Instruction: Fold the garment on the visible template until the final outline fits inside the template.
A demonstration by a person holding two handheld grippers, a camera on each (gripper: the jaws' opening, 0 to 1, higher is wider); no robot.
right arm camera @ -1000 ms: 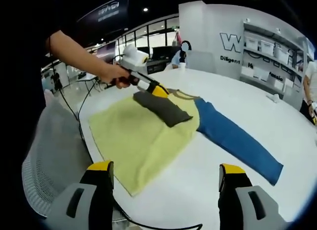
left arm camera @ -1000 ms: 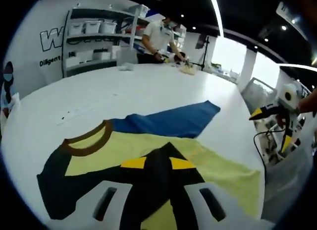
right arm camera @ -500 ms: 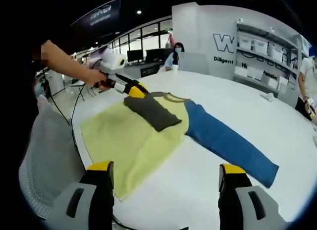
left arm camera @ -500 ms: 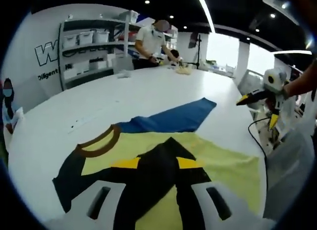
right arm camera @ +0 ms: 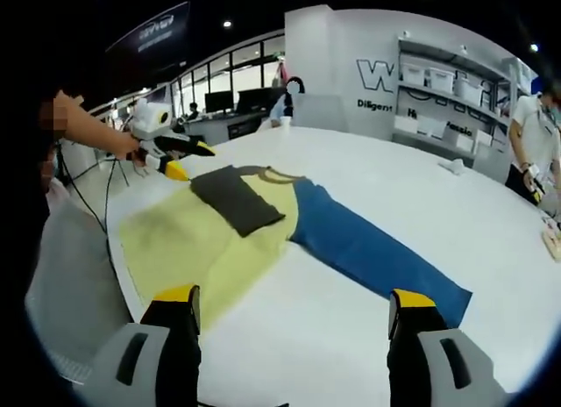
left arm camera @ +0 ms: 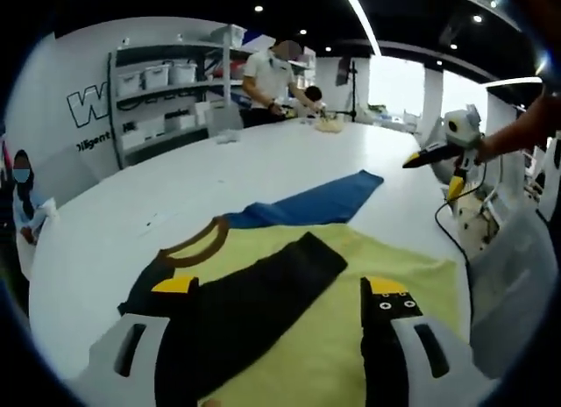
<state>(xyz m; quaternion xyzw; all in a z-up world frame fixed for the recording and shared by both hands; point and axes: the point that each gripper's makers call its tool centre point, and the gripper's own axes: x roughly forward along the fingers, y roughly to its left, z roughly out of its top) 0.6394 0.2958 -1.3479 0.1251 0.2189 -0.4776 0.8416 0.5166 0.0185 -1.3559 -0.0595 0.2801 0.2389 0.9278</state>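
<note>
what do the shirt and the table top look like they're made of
Shirt: soft matte knit fabric, probably cotton jersey. It lies limp and flat, and its black sleeve folds over the yellow body without springing back.
Table: smooth white hard surface with a slight sheen, maybe laminate or painted board; I cannot tell which.

Counter (left arm camera: 263, 161): white, broad, rounded edge.
Wall (right arm camera: 377, 47): white, dark lettering applied.
Shelving (left arm camera: 162, 96): loaded with white bins.
Ceiling (left arm camera: 289, 8): dark, fitted with spotlights and a light strip.
Windows (left arm camera: 399, 82): brightly lit.
</note>
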